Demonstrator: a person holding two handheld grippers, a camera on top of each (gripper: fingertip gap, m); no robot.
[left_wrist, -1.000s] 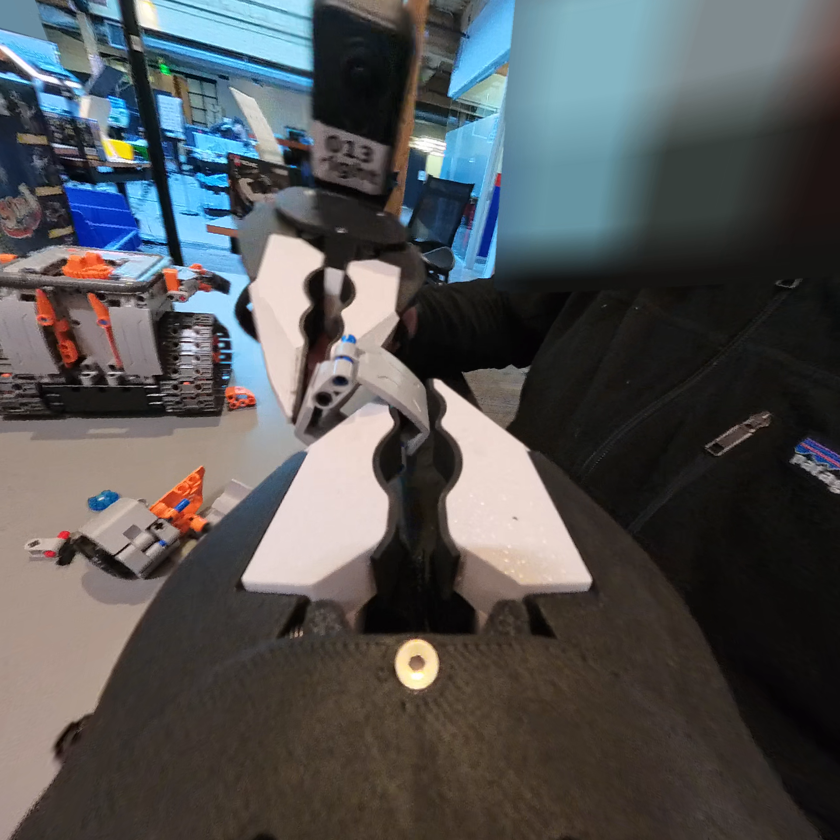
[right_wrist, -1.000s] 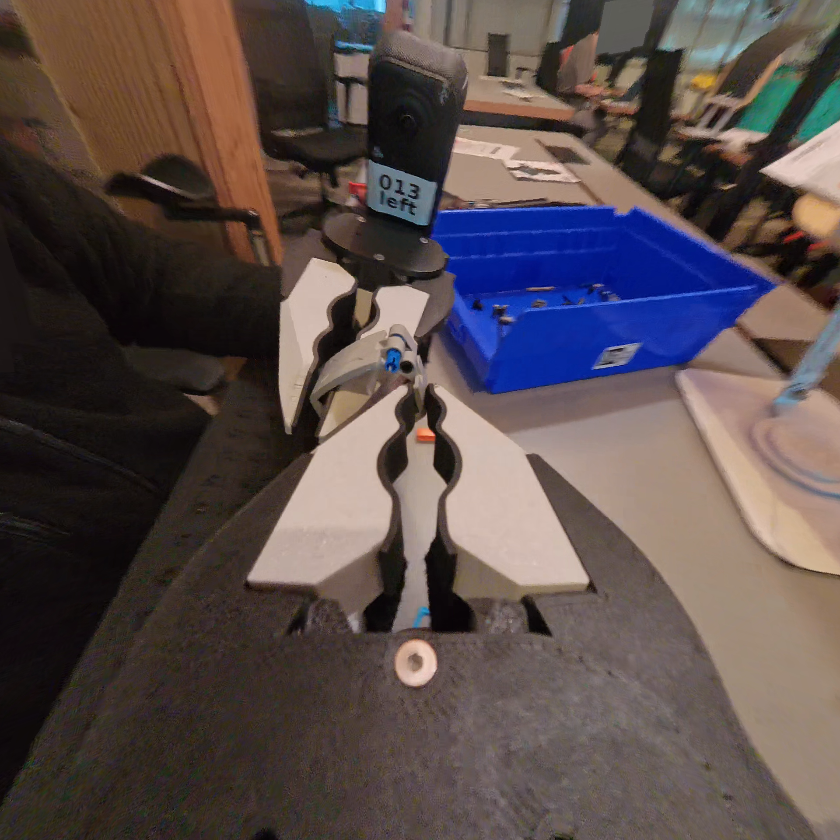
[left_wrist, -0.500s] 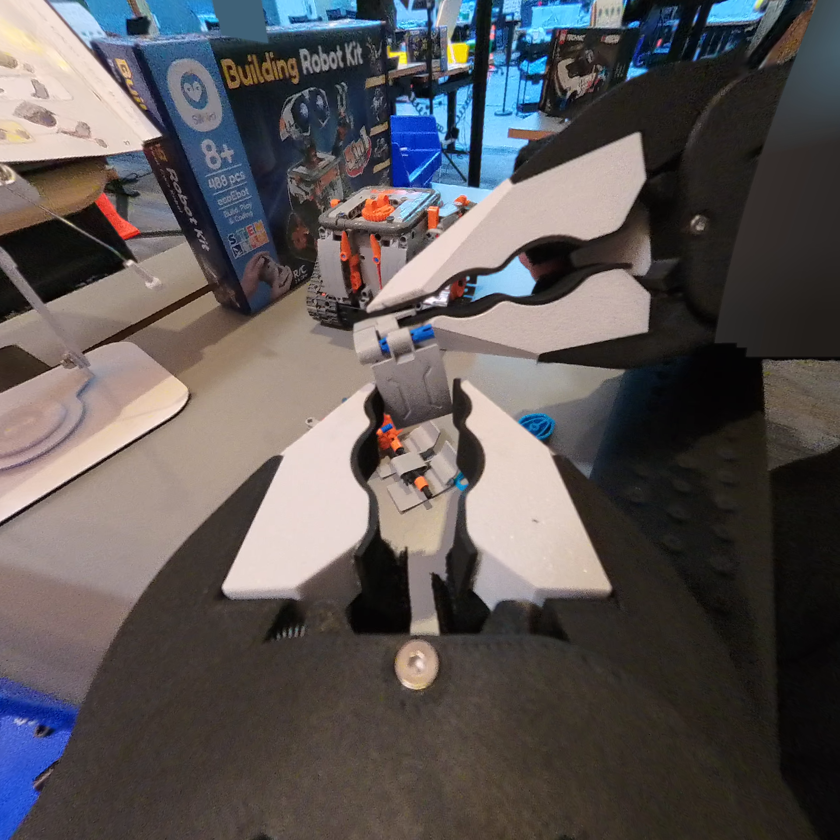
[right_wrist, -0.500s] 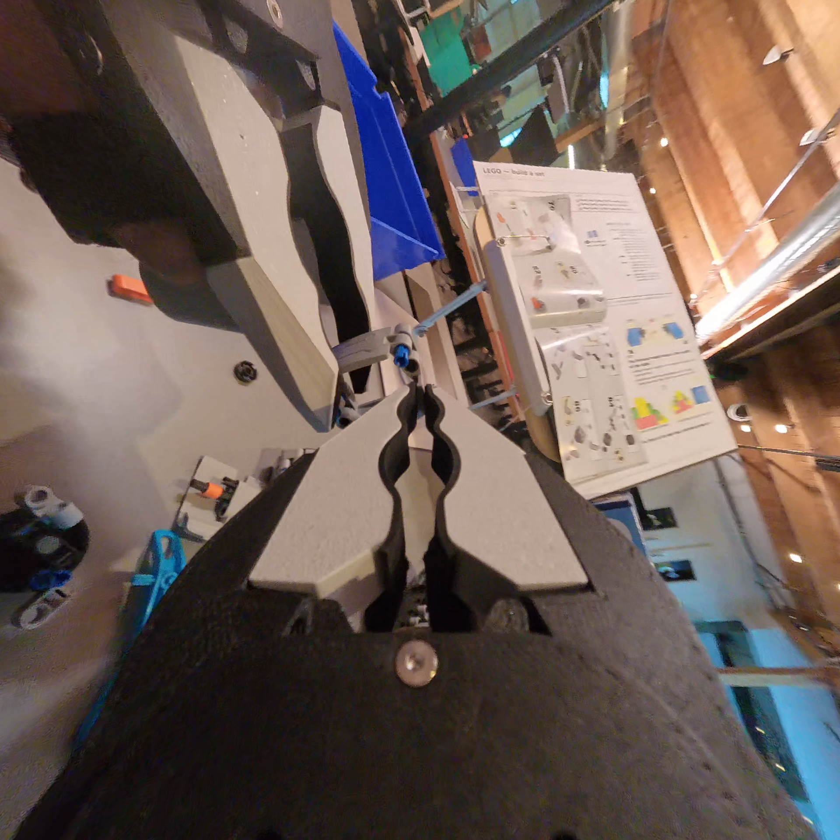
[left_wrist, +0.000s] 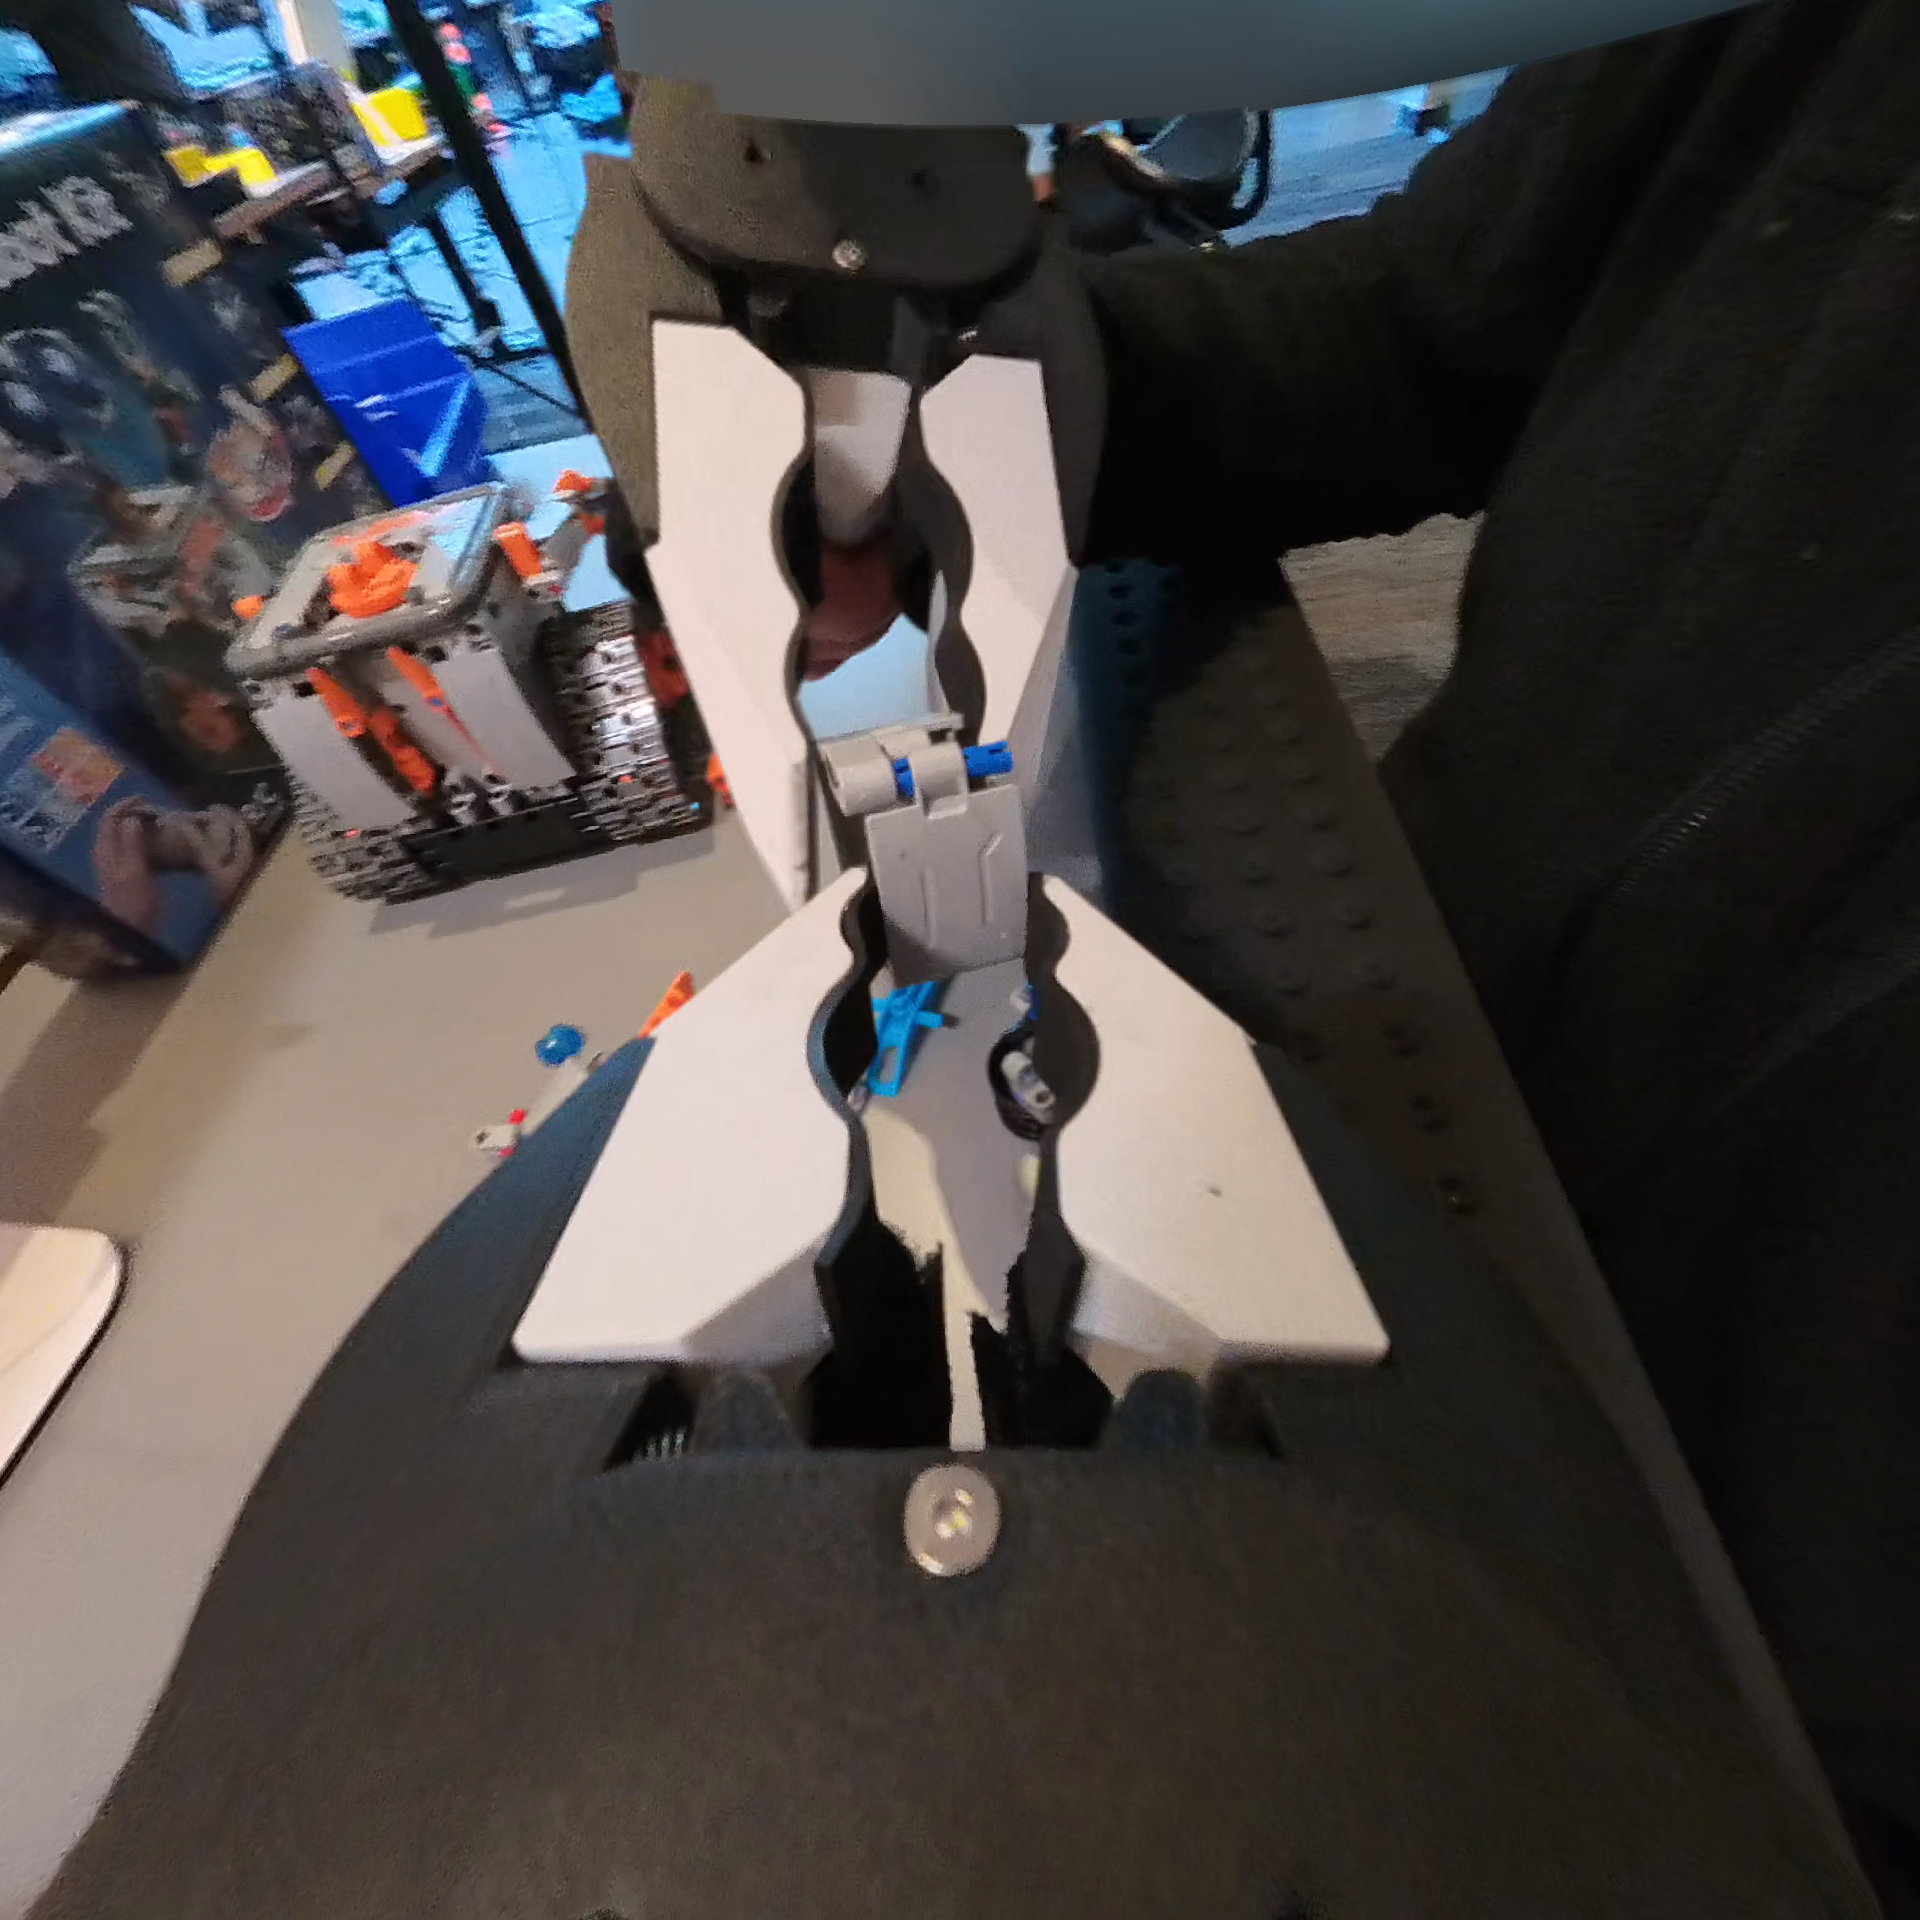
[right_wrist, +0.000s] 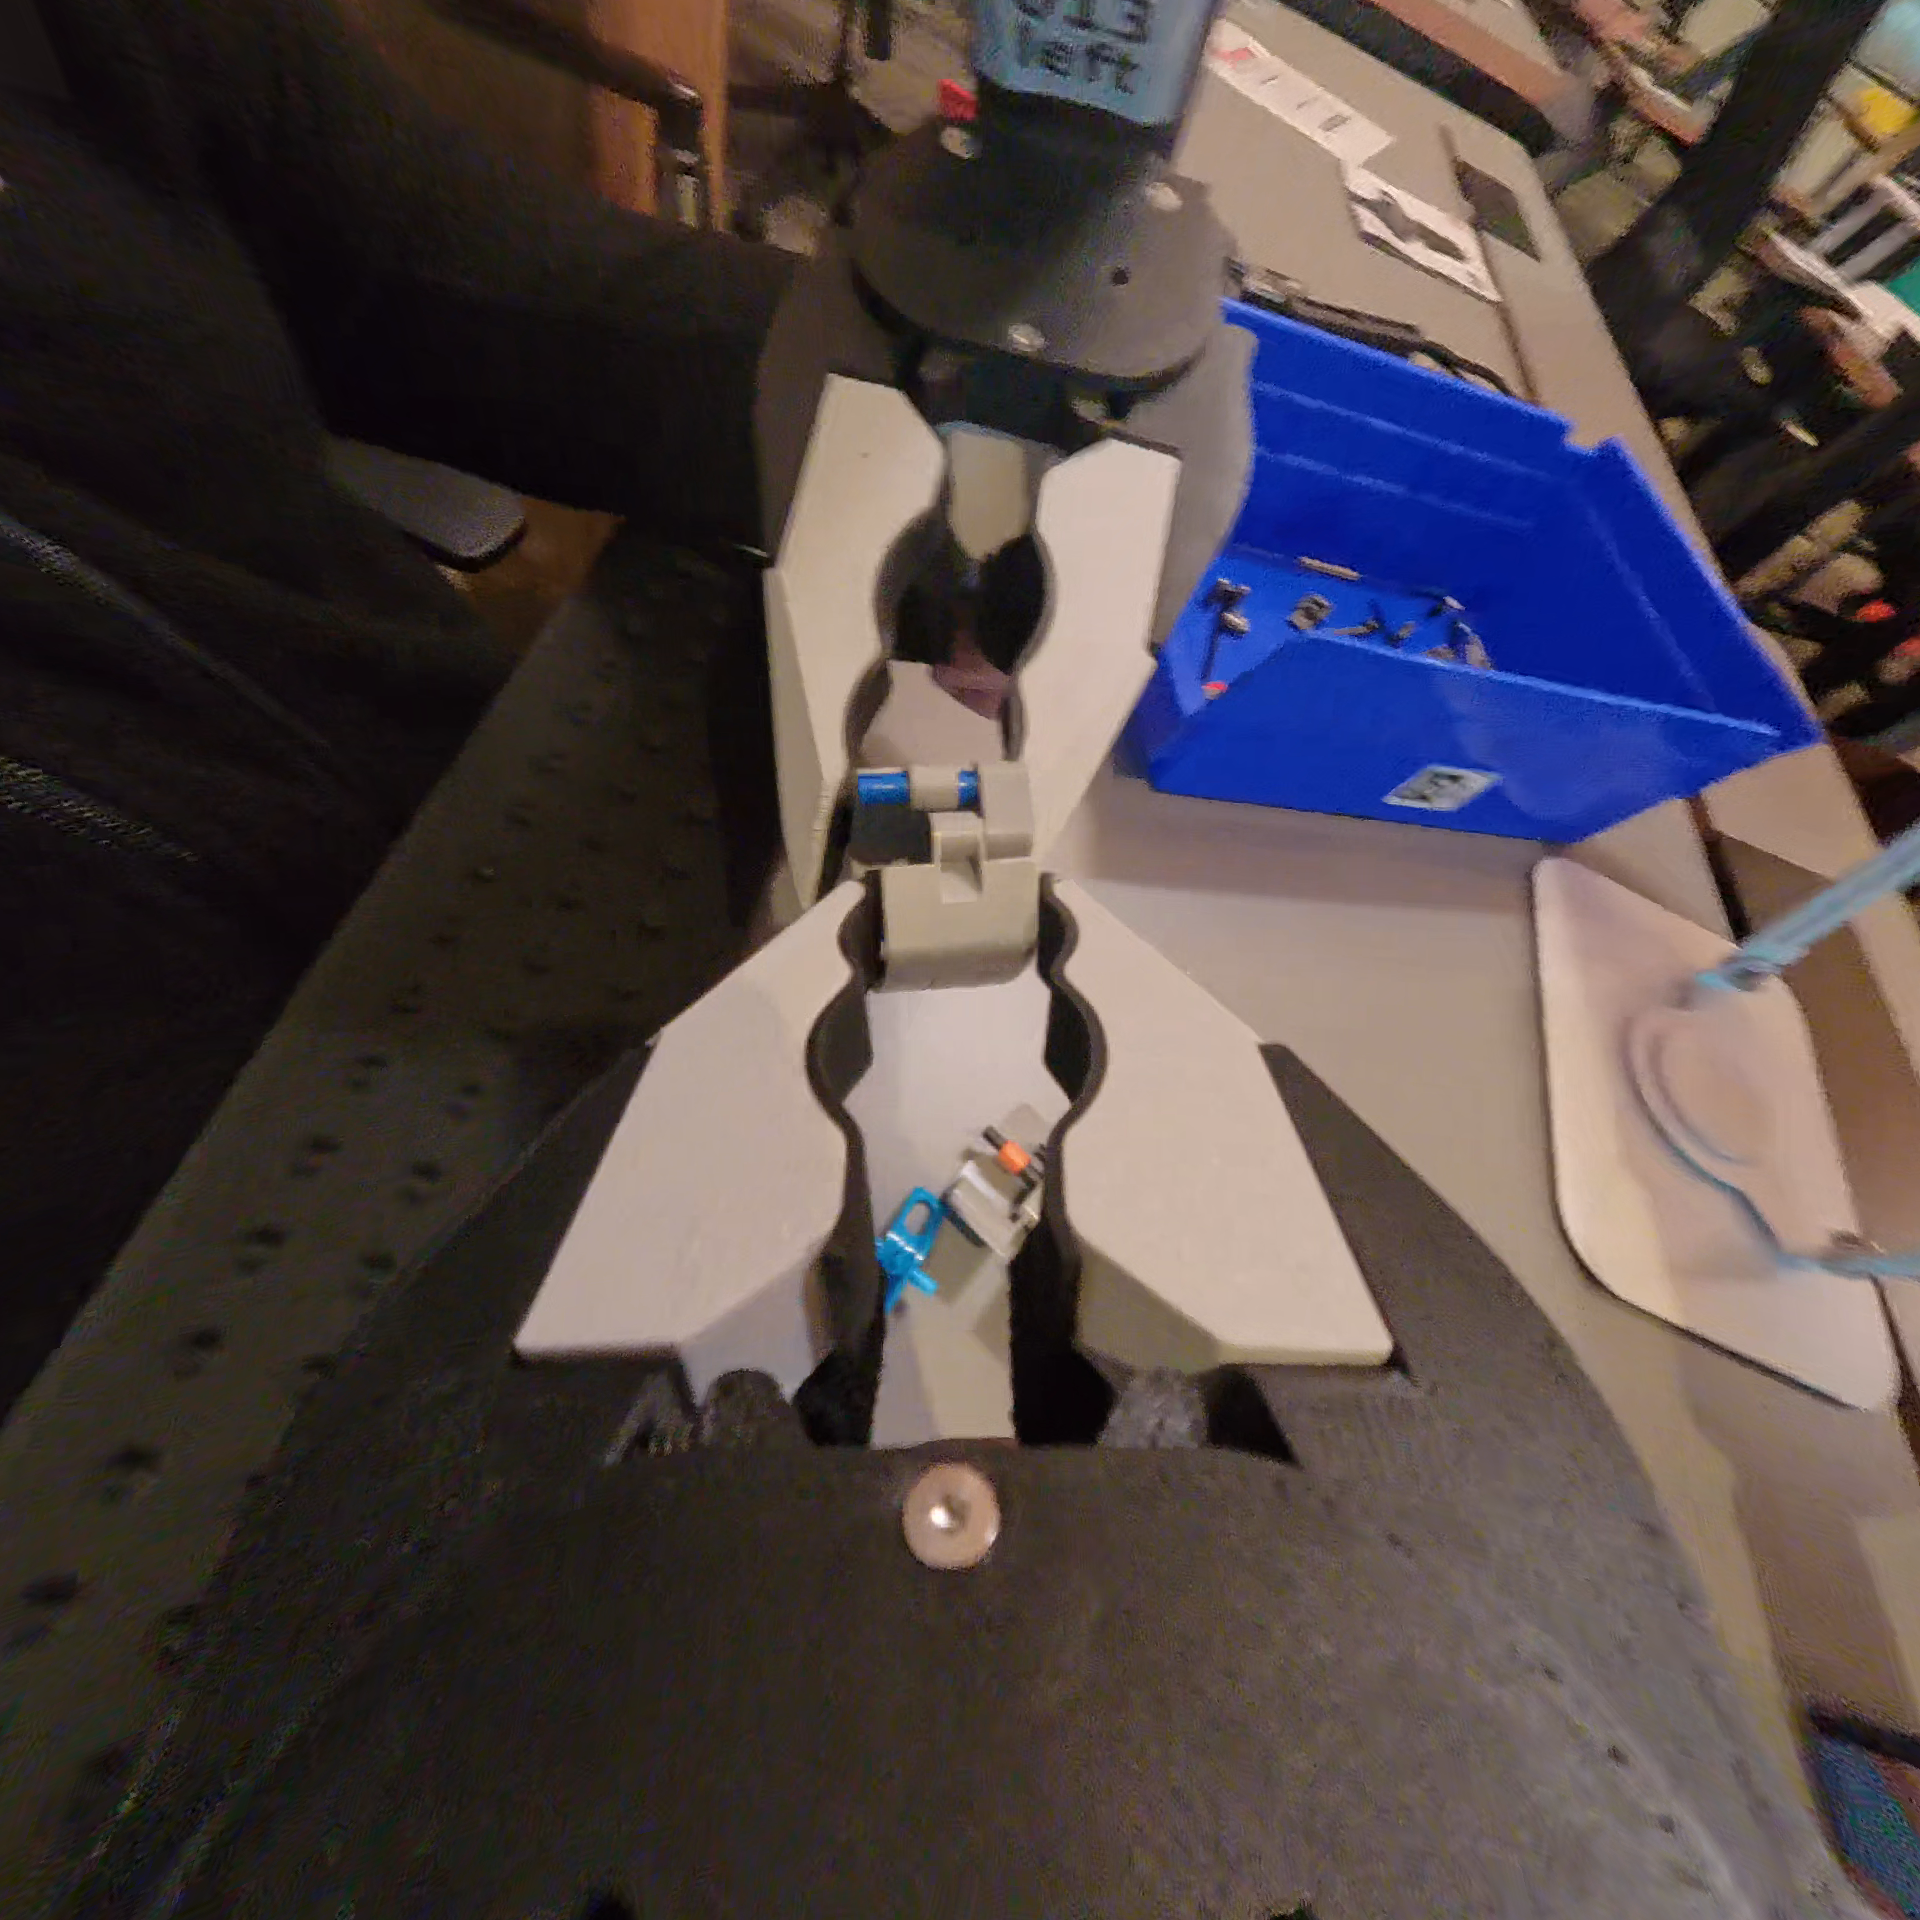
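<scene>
We see a small grey toy piece (left_wrist: 945, 883): a flat ribbed panel with a blue pin (left_wrist: 985, 756) through the hinge barrel at its 12 o'clock end. It is held upright off the surface, with the left gripper (left_wrist: 951, 920) pinching it from 6 o'clock and the right gripper (right_wrist: 956, 940) from 12.

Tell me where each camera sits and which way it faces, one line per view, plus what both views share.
Left wrist view: on the left claw, looking along its fingers over the table toward a tracked brick robot; the person's black jacket fills the right.
Right wrist view: on the right claw, facing the opposite way toward a blue bin; a black sleeve shows at left.
Shared: each sees the other claw nose to nose, both pinching one grey brick piece.
</scene>
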